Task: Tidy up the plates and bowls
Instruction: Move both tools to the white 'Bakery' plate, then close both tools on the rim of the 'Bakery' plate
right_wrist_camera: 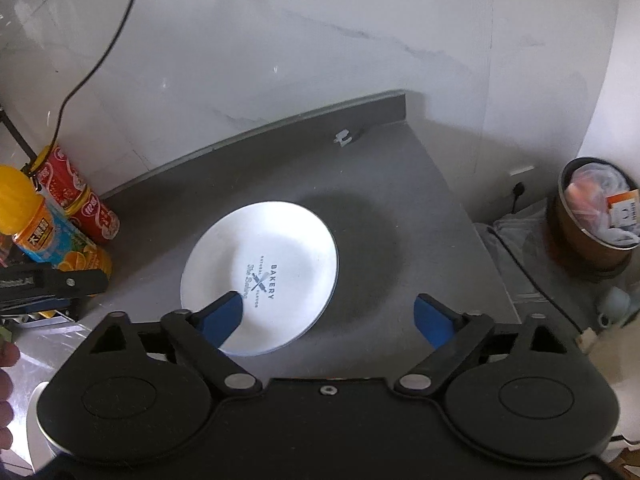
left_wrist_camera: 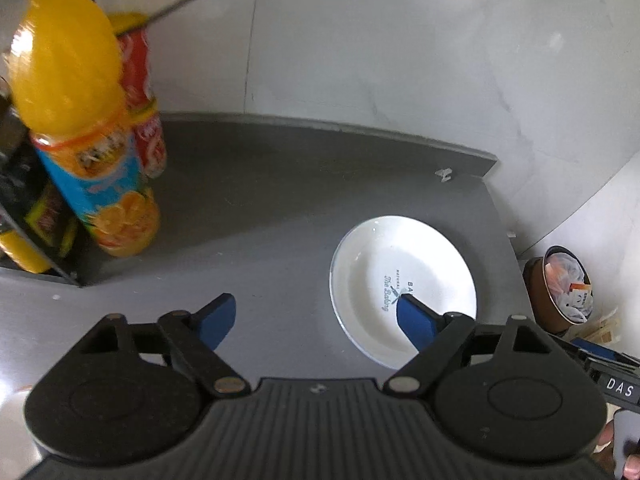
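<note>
Two fisheye views look down along hand-held grippers at a dark grey countertop (left_wrist_camera: pixel 260 216) set into a corner of pale marbled wall panels (left_wrist_camera: pixel 400 48).

A round white ceramic plate (left_wrist_camera: pixel 420 256) with a thin dark rim and a small printed "BAKERY" logo in its middle lies flat on the countertop, towards the right end and near the back corner. It is the only dish in sight.

The left gripper (left_wrist_camera: pixel 318 318), black with blue finger pads, is spread wide and holds nothing. Its right pad shows over the near part of the plate; its left pad is over bare countertop. Whether either pad touches anything cannot be told.

The right gripper (right_wrist_camera: pixel 334 318), of the same build, is also spread wide and empty. In its own view its left pad overlaps the plate's near edge, and its right pad sits over bare countertop beside the plate.

At the left end of the countertop stands a tall plastic bottle of orange juice (left_wrist_camera: pixel 76 120) with a blue label, and just behind it a red cylindrical can (left_wrist_camera: pixel 142 92) with a yellow lid. A thin black cable (right_wrist_camera: pixel 100 52) hangs down the wall towards the can.

Beyond the right end of the counter, lower down, is a brown round bin (right_wrist_camera: pixel 592 216) lined with a plastic bag and filled with rubbish.
</note>
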`<act>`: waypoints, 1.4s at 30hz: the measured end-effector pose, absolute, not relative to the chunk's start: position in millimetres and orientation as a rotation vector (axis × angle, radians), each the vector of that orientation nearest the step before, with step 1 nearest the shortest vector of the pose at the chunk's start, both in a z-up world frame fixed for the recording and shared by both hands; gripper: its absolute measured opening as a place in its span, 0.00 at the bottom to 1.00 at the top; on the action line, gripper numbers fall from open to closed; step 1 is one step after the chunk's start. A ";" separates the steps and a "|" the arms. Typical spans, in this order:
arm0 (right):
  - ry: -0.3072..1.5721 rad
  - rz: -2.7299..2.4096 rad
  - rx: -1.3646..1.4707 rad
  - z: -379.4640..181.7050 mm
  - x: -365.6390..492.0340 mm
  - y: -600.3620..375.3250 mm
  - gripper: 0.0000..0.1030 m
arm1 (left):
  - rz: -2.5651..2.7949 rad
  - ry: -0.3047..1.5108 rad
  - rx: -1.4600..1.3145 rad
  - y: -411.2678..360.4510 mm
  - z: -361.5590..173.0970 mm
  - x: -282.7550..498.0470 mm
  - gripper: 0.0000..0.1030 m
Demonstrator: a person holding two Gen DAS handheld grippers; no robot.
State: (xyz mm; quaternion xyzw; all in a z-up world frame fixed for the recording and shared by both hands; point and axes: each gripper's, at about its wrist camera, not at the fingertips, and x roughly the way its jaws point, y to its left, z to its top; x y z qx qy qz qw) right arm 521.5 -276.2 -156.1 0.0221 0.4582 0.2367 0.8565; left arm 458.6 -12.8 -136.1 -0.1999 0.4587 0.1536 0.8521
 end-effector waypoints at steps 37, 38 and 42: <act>1.163 0.626 -0.024 -245.3 600.4 -226.4 0.18 | 0.187 1.161 -0.568 8.3 -243.7 545.4 0.12; 1.168 0.634 -0.016 -245.5 600.3 -226.4 0.18 | 0.192 1.162 -0.574 8.5 -243.4 545.4 0.12; 1.131 0.637 -0.039 -240.5 594.8 -226.9 0.17 | 0.194 1.148 -0.582 8.0 -240.1 540.9 0.12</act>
